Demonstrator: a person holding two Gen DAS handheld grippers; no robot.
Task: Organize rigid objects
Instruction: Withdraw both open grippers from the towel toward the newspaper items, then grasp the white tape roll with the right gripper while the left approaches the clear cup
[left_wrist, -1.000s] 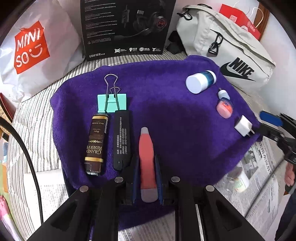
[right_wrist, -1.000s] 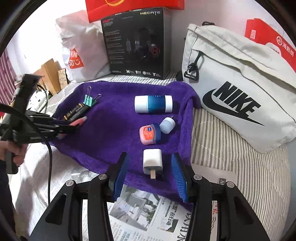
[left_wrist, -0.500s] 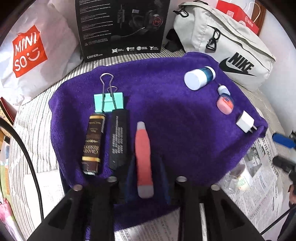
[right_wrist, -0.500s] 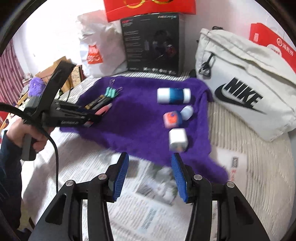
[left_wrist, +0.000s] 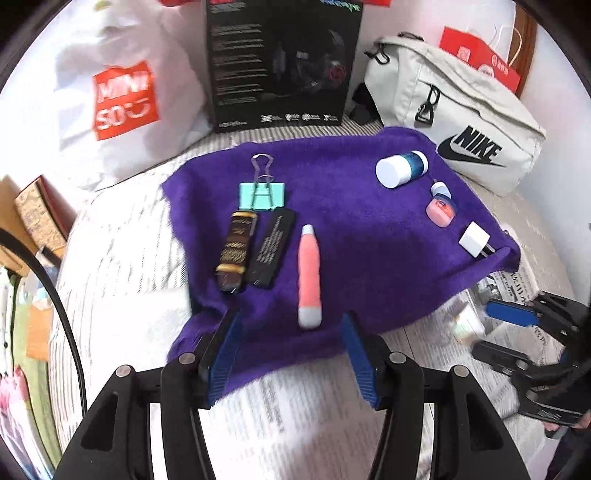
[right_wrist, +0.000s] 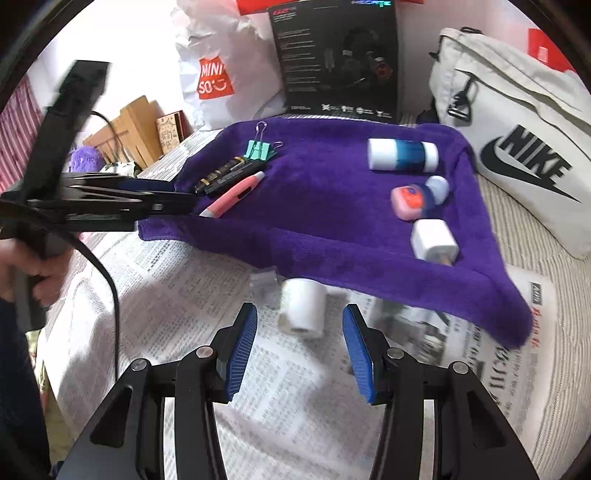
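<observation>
Now, left gripper (left_wrist: 291, 354): jaws wide apart, holding nothing, at the near edge of the towel (left_wrist: 362, 266).
Pink cutter (left_wrist: 309, 275): lies on the towel just ahead of the left jaws, free of both pads, long axis pointing away.
Right gripper (right_wrist: 299, 347): jaws wide apart, empty, low over the newspaper (right_wrist: 192, 280).
White roll (right_wrist: 303, 308): on its side on the newspaper, between the right jaws' tips and just ahead of them; touching or not, I cannot tell.
Clear piece (right_wrist: 264, 284): just left of the roll, at the towel's edge, blurred.
Black bar (left_wrist: 271, 247): left of the cutter, side by side with the brown stick (left_wrist: 234, 254).
Clip (left_wrist: 262, 194): teal, beyond those two, wire handles pointing away.
Charger (right_wrist: 434, 240): white, near the towel's right front edge.
Pink tin (right_wrist: 408, 202): behind the charger, touching a small blue jar (right_wrist: 436, 186).
White-blue bottle (right_wrist: 402, 155): on its side, farther back.
Backdrop: Miniso bag (left_wrist: 122, 99), black box (left_wrist: 280, 62), Nike bag (left_wrist: 461, 125).
</observation>
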